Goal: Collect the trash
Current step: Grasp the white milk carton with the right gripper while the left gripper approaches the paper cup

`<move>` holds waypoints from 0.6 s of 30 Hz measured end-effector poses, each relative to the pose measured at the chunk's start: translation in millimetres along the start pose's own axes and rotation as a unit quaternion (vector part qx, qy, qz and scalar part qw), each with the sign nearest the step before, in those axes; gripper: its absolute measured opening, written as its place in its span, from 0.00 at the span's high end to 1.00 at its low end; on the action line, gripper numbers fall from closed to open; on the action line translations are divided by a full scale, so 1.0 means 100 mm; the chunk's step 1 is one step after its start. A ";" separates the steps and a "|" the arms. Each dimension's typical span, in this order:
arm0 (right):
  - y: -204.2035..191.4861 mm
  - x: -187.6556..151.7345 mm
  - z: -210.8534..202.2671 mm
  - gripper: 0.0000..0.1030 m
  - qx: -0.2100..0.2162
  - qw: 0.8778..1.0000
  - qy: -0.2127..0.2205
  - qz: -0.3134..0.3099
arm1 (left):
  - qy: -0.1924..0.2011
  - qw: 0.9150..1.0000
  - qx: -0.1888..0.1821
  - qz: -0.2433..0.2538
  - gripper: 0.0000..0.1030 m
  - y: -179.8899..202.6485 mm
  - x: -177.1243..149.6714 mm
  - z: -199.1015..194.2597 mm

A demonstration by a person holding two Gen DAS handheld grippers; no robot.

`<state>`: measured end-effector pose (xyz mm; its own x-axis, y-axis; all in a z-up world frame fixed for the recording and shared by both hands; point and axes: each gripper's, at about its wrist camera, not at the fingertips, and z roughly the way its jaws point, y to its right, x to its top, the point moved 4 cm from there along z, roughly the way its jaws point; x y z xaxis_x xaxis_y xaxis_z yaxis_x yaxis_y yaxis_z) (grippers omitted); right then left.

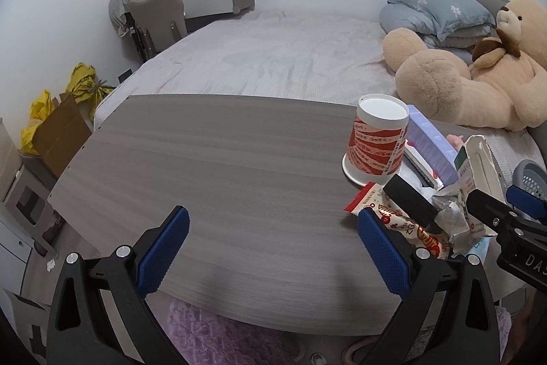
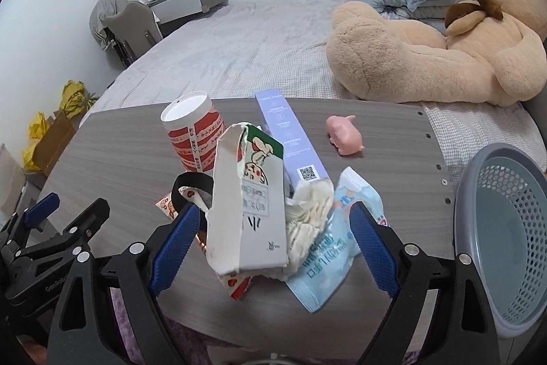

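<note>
A pile of trash lies on the wooden table (image 2: 119, 156): a torn white carton (image 2: 246, 211), crumpled tissue (image 2: 307, 214), a light blue wrapper (image 2: 328, 248), a red snack wrapper (image 1: 403, 221), a purple box (image 2: 290, 139) and an upturned red-and-white cup (image 2: 195, 135). My right gripper (image 2: 273, 238) is open, its jaws on either side of the carton and tissue. My left gripper (image 1: 273, 248) is open and empty over bare table left of the pile. A grey perforated basket (image 2: 506, 228) stands at the table's right edge.
A pink pig toy (image 2: 345, 135) lies on the table behind the pile. Behind the table is a bed (image 1: 273, 57) with a large teddy bear (image 2: 427, 57) and pillows. Cardboard boxes and yellow bags (image 1: 41, 125) stand on the floor at the left.
</note>
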<state>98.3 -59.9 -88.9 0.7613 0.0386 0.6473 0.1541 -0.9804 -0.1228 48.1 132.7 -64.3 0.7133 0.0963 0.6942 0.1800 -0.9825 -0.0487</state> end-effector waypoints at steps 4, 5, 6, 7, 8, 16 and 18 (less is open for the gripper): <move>-0.05 0.02 0.11 0.18 -0.013 1.000 -0.008 -0.007 | -0.007 1.000 -0.003 -0.006 0.06 -0.05 -0.02 0.06; -0.06 0.01 0.11 0.18 -0.015 1.000 -0.009 -0.008 | -0.009 1.000 -0.005 -0.008 0.06 -0.05 -0.03 0.07; -0.07 0.01 0.13 0.18 -0.018 1.000 -0.011 -0.011 | -0.010 1.000 -0.006 -0.010 0.06 -0.06 -0.04 0.08; -0.07 0.01 0.14 0.18 -0.021 1.000 -0.012 -0.013 | -0.011 1.000 -0.008 -0.011 0.06 -0.06 -0.05 0.09; -0.08 0.01 0.15 0.20 -0.024 1.000 -0.012 -0.015 | -0.012 1.000 -0.010 -0.011 0.06 -0.06 -0.05 0.09; -0.11 0.01 0.12 0.41 -0.026 0.999 -0.011 -0.023 | -0.009 1.000 -0.024 -0.009 0.06 -0.03 -0.07 0.08; -0.12 0.01 0.11 0.47 -0.024 0.999 -0.012 -0.027 | -0.008 1.000 -0.026 -0.007 0.06 -0.02 -0.08 0.07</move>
<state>103.7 -45.9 -95.2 0.7678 0.0964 0.6334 0.1656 -0.9849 -0.0509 46.4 135.4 -74.5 0.7216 0.1124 0.6831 0.1552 -0.9879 -0.0015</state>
